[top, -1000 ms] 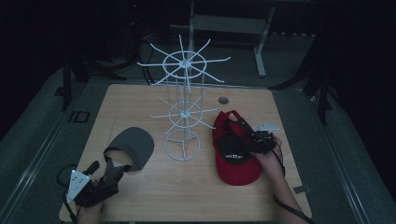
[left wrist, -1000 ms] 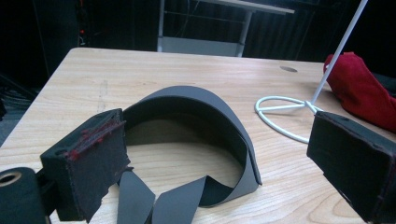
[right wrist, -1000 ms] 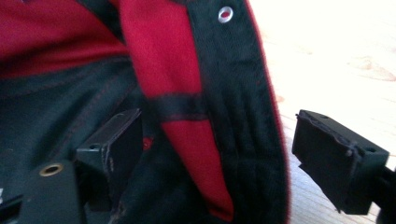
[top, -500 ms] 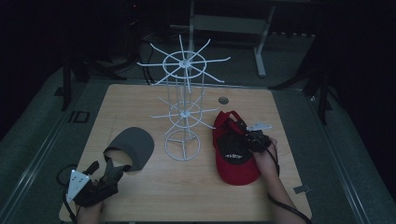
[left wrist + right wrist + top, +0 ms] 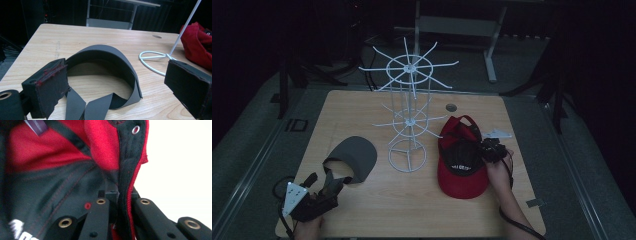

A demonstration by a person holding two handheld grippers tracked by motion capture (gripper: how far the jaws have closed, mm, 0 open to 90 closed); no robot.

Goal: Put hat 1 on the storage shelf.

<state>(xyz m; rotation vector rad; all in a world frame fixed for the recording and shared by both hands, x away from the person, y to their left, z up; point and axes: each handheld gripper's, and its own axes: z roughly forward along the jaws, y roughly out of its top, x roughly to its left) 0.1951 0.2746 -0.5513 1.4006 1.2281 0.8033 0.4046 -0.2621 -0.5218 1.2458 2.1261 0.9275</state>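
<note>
- The right claw (image 5: 484, 150) had just been closing and pinched the rim of the red cap (image 5: 460, 160), lying near the tabletop's (image 5: 362, 105) right edge.
- The left claw (image 5: 331, 181) gaped wide, empty, around the grey visor's (image 5: 354, 157) strap by the left edge.
- A white wire rack (image 5: 408, 117) stood between them.

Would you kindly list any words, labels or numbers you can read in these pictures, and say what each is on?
White lettering on the black front panel of the red cap: too small and blurred to read in the high view.
The same lettering in the right gripper view: cut off at the edge, unreadable.
Grey visor, white wire rack and table: no text.
</note>
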